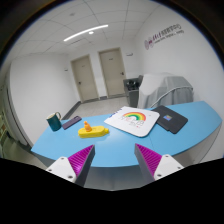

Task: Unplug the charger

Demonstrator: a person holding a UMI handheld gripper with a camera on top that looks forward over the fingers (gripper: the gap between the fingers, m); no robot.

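Above the near edge of a light blue curved tabletop (190, 125), the gripper (114, 158) hangs with its two purple-padded fingers (80, 158) spread wide, nothing between them. Both fingers sit over the near rim of the tabletop, apart from every object on it.

On the tabletop, left to right:
- dark teal mug (53, 120) at the far left, handle side not clear.
- small dark flat item (71, 123) just right of the mug; identity cannot be told. It may be the charger, but no plug, cable or socket can be made out.
- yellow toy duck (88, 130) on a yellow patch, just ahead of the left finger.
- white sheet with a rainbow print (132, 119), centre, ahead of the gap between the fingers.
- dark tablet-like slab (168, 121), right of the sheet, edges just beside it.

Beyond the tabletop: two closed doors (97, 75) in the far wall, a grey sofa (168, 90) to the right, dark lettering on the right wall (166, 36), a long ceiling light (86, 33).
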